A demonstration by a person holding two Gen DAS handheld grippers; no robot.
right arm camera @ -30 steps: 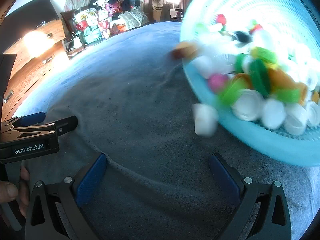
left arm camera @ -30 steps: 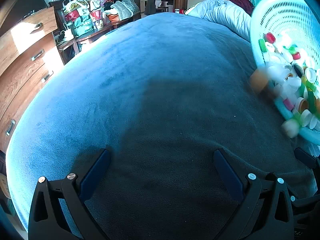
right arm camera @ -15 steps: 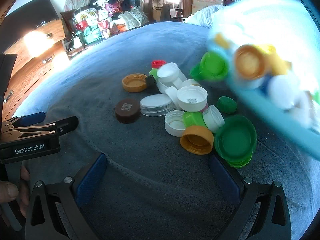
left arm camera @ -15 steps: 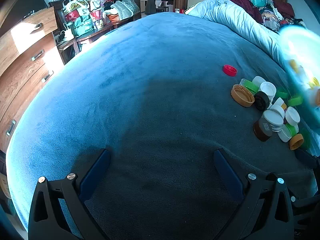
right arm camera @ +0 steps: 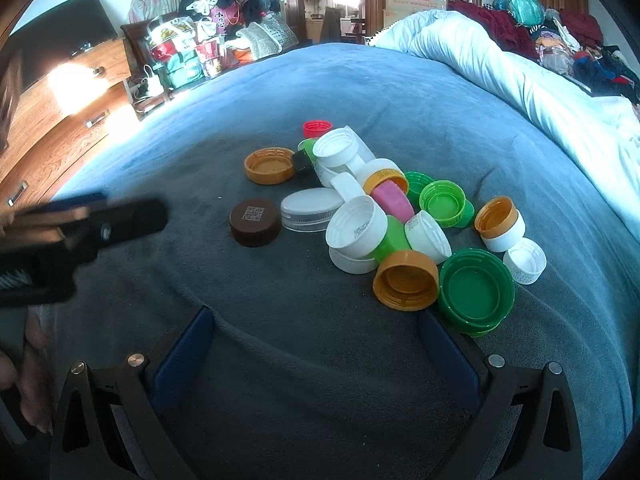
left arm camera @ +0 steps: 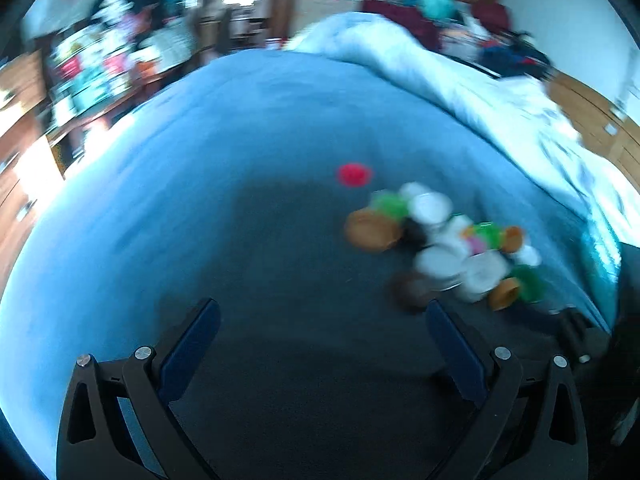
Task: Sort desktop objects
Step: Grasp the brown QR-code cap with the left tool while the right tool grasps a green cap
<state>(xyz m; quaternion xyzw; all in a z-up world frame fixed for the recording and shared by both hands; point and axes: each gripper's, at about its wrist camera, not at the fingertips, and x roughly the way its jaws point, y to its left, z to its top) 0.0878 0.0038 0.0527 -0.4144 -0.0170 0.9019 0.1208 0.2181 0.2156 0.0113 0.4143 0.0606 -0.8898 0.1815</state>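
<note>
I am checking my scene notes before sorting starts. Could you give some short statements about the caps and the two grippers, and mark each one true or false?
1. The brown cap lies closed side up, showing a printed code. True.
2. The right gripper is shut on a cap. False: its jaws stand open and empty.
3. The red cap lies at the far edge of the pile. True.
4. The large green cap lies open side down. False: its hollow faces up.

Left view motion-blurred (right sharp), dresser point(right arm camera: 76, 92) glare.
</note>
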